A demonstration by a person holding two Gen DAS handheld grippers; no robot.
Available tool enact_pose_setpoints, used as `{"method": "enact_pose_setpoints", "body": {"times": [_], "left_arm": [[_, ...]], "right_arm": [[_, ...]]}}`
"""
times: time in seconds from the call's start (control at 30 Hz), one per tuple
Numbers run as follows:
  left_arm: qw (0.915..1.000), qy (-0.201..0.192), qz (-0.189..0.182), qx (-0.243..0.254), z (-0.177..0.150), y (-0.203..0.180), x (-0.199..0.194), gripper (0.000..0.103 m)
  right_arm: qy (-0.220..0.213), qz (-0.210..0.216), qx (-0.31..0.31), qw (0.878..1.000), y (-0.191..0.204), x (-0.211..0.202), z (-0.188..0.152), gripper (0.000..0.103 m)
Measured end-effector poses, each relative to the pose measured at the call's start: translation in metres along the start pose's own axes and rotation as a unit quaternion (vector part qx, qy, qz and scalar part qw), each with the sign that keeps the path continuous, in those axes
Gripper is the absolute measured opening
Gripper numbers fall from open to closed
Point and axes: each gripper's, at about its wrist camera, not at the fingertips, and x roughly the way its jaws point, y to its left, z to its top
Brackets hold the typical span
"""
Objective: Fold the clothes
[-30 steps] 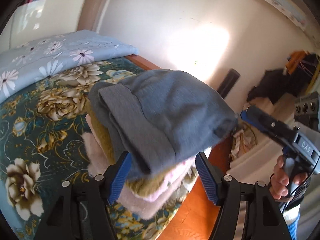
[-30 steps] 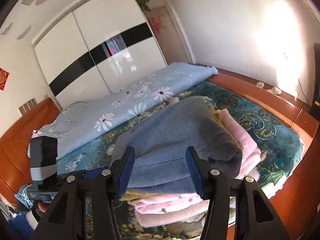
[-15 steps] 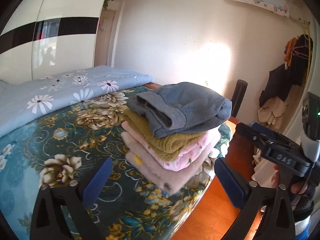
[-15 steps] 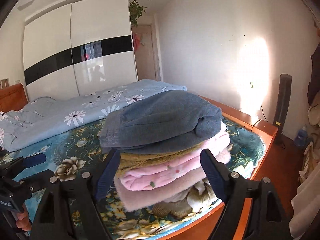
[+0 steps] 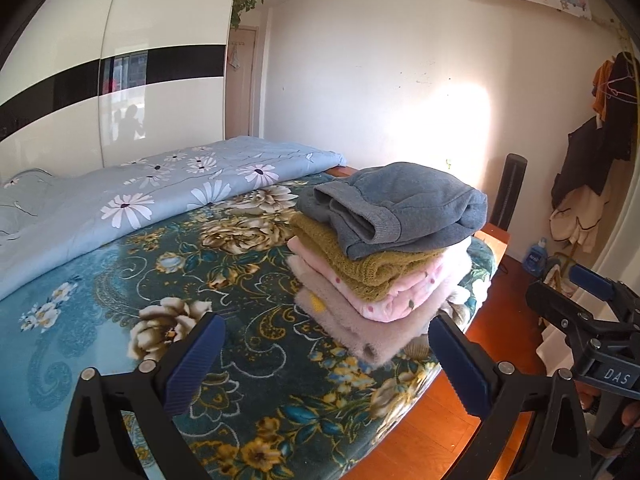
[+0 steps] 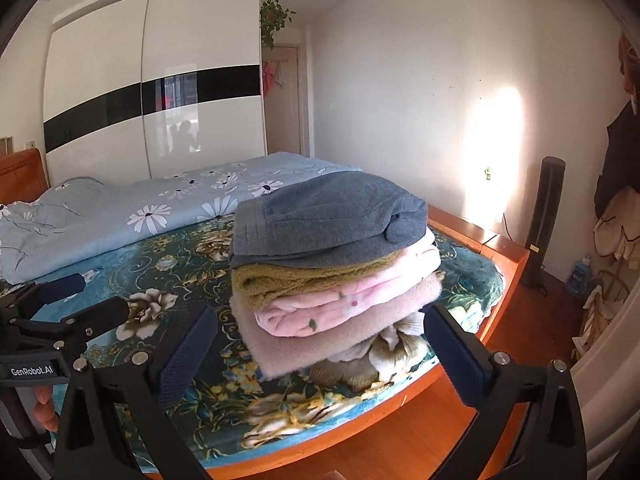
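A stack of folded clothes sits near the foot corner of the bed: a grey sweater [image 5: 404, 204] [image 6: 332, 216] on top, a mustard knit [image 5: 360, 268] under it, then a pink dotted garment [image 5: 404, 292] [image 6: 340, 304] and a beige fleece [image 5: 356, 324] at the bottom. My left gripper [image 5: 324, 344] is open and empty, held back from the stack. My right gripper [image 6: 320, 340] is open and empty, also back from the stack. Each gripper shows in the other's view: the right gripper [image 5: 584, 308], the left gripper [image 6: 68, 300].
The bed has a teal floral blanket [image 5: 120, 304] and a light blue daisy quilt [image 5: 140, 196] along its far side. A wooden bed frame [image 6: 504, 256] edges the mattress. A white wardrobe [image 6: 160, 92], a black tower fan [image 6: 548, 216] and hanging coats [image 5: 592, 160] stand around.
Both grippers opened wider, let go of the grey sweater on top of the stack and pulled back from it. The stack stays put.
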Motion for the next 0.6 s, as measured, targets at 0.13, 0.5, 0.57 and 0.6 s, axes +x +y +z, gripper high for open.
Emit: {"method": "enact_pose_setpoints", "body": {"times": [0.13, 0.5, 0.57, 0.6], "left_arm": [[0.9999, 0.004, 0.013, 0.005, -0.001, -0.005, -0.008, 0.103], [0.9994, 0.007, 0.019, 0.028, 0.0, -0.02, -0.027, 0.103], [0.9991, 0.008, 0.022, 0.035, 0.0, -0.023, -0.029, 0.103], [0.999, 0.01, 0.023, 0.037, -0.001, -0.024, -0.029, 0.103]], "right_arm": [[0.011, -0.022, 0.003, 1.0, 0.001, -0.01, -0.002, 0.103], [0.006, -0.053, 0.007, 0.999, 0.001, -0.036, -0.002, 0.103], [0.004, -0.054, 0.008, 0.999, 0.0, -0.04, -0.001, 0.103], [0.004, -0.054, 0.009, 0.998, -0.001, -0.042, 0.0, 0.103]]}}
